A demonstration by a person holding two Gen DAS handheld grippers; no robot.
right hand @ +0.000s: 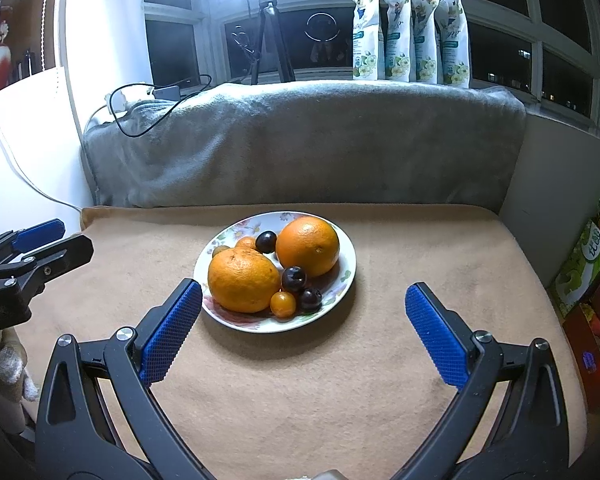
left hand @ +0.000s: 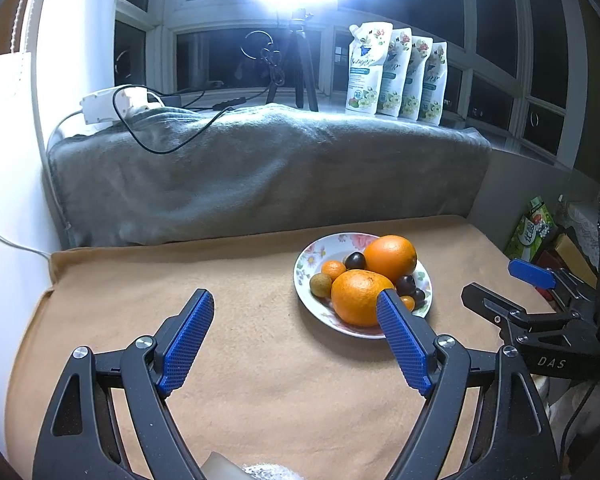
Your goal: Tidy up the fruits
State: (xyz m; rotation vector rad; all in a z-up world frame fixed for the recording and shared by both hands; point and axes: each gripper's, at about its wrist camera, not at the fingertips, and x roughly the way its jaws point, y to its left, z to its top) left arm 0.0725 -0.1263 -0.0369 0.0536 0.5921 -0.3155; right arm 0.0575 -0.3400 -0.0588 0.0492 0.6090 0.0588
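on the tan blanket [right hand: 300, 380], toward 12 o'clock of the right gripper [right hand: 304, 304], sits the floral plate [right hand: 346, 276] with all the fruit heaped in it: large round orange [right hand: 308, 246] at the plate's 1 o'clock, lumpy orange [right hand: 244, 280] at 8 o'clock, touching or nearly touching the first. between and before them, three dark plums [right hand: 294, 278], one at 11 o'clock behind and two near 5 o'clock, plus a small yellow-orange fruit [right hand: 283, 304] at 6 o'clock against the lumpy orange. behind, at 10 o'clock, a small mandarin [left hand: 333, 270] and a greenish-brown fruit [left hand: 321, 284], clearer from the left wrist. left gripper [left hand: 296, 304] hovers low over bare blanket with the plate off at 1 o'clock, jaws spread wide, nothing between them, one blue pad overlapping the lumpy orange in view though contact cannot be told. right gripper likewise spread wide and empty, short of the plate's near rim. nothing lies on the blanket beside the plate, so seems either the very start of sorting or the finish with everything gathered; cannot tell which from this alone. if starting, calls for advancing the right gripper over the rim and closing on one piece; small fruits at 6 o'clock are nearest but roll easily and crowd each other, so needs a centred, gentle pinch. large oranges look close to the full jaw spread, so likely want a squared approach across the widest part. plate itself probably slides on soft cloth if nudged.
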